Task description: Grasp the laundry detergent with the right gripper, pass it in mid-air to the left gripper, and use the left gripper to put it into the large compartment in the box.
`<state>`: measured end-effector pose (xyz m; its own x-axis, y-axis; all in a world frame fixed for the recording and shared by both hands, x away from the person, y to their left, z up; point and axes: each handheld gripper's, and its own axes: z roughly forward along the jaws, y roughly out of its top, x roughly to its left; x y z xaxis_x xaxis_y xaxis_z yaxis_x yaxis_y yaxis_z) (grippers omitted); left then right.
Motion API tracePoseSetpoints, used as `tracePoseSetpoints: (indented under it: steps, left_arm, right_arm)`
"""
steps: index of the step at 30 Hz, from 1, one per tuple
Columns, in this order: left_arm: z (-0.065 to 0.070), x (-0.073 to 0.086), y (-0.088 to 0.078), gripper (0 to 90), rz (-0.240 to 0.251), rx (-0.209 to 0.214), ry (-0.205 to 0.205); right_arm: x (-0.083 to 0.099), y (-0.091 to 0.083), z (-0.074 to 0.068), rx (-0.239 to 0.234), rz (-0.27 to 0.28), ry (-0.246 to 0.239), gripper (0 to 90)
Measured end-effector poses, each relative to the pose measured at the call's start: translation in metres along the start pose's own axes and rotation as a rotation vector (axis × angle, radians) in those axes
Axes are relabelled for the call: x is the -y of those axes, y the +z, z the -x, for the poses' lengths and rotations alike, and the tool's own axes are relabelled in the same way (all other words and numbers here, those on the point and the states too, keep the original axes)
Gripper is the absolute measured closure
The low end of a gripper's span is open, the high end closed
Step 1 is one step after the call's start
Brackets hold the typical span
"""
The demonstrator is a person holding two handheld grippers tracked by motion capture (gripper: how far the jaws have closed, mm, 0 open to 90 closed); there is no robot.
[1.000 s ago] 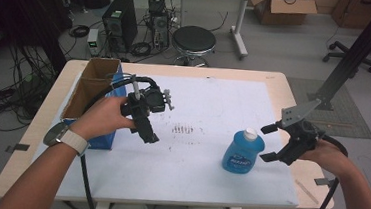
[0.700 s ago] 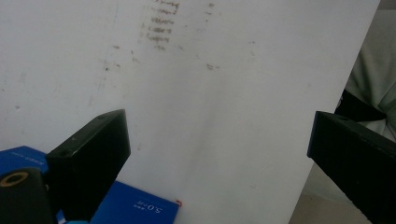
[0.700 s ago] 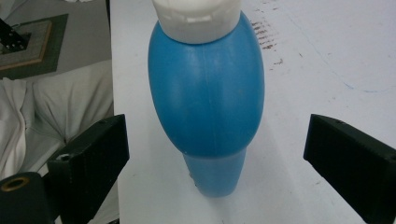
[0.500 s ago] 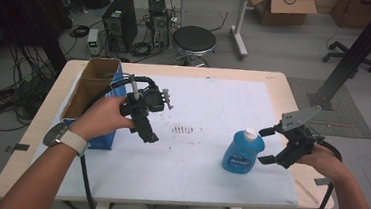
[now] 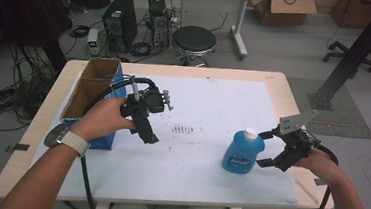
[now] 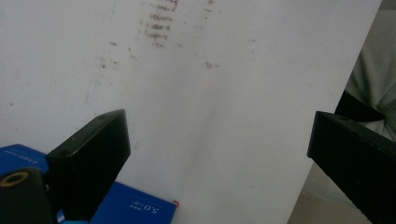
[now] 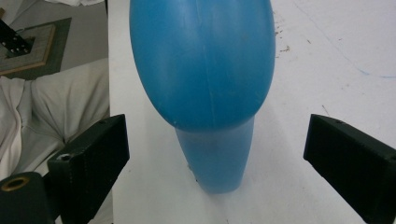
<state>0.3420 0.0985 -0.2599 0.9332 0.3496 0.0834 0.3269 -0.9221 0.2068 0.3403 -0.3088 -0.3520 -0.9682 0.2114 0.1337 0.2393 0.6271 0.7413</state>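
Note:
A blue bottle with a white cap stands upright on the white sheet at the right of the table. My right gripper is open just to its right, jaws wide, one on each side of the bottle's near edge without touching it. In the right gripper view the blue bottle sits between and ahead of the two black jaws. My left gripper is held above the sheet at the left, open, with nothing between its jaws. Bare white sheet lies between the jaws in the left gripper view.
An open cardboard box with a blue side stands at the table's left edge, beside my left hand; its blue face shows low in the left gripper view. Faint dark smudges mark the sheet's middle. A stool stands beyond the table.
My right gripper has moved left and slightly down, closing in on the blue bottle with its jaws still wide. The left gripper has stayed in place.

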Motion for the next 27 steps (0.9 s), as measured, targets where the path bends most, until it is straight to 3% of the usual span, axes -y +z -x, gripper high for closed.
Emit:
tracePoseSetpoints:
  steps: [16,27]
  left_arm:
    - [0.0,0.0,0.0,6.4,0.002,0.001,-0.011]
    - [0.0,-0.001,0.001,6.4,0.002,0.002,-0.008]
  right_arm:
    - [0.012,0.007,0.0,0.001,0.025,0.008,6.8]
    - [0.022,0.011,0.001,-0.001,0.121,0.01,7.3]
